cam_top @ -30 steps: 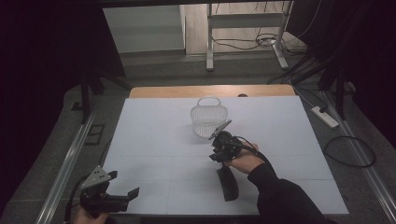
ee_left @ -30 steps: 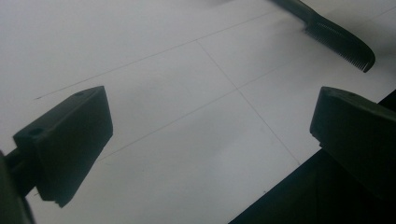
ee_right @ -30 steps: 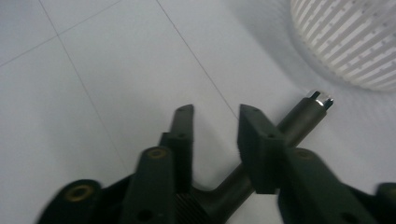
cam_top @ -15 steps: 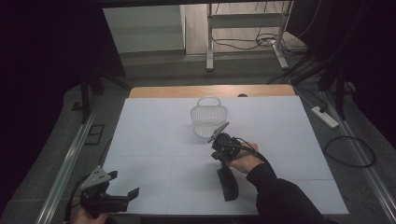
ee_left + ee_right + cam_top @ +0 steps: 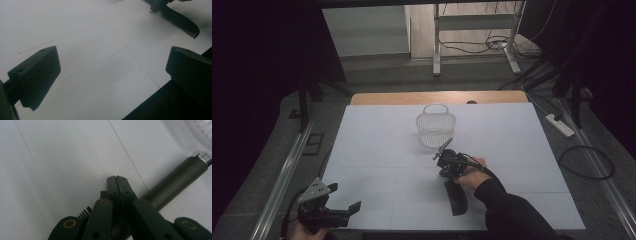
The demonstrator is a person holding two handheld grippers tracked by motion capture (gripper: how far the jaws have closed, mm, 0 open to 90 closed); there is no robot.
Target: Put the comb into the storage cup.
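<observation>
Comb (image 5: pixel 456 196): black, long, lying flat on the white worktop (image 5: pixel 377 150), toothed end toward my side of it, handle running forward under my right gripper (image 5: pixel 448 161). In the right gripper view the round dark handle (image 5: pixel 175 183) with its silver cap angles up toward the pale rim of the basket (image 5: pixel 200 130), and a few teeth (image 5: pixel 85 214) show beside the linkage.

Right gripper: jaws pressed together, tips meeting; they seem to pinch the comb where handle joins teeth, though the contact itself is hidden under the linkage. My judgement: the grasp is made and the lift is not yet begun, since the comb lies on the surface in the high view.

Basket (image 5: pixel 436 129): white mesh, upright, handle raised, just beyond the right gripper, mouth open upward.

Left gripper (image 5: pixel 343 212): jaws spread wide, nothing between them, resting near the front left corner of the worktop, well apart from the work. Its own view catches the comb's toothed end (image 5: pixel 182 23) far off.

Next move, as I read it: raise the comb clear, carry it forward over the basket rim, keep the long toothed end from snagging the mesh, then release.
</observation>
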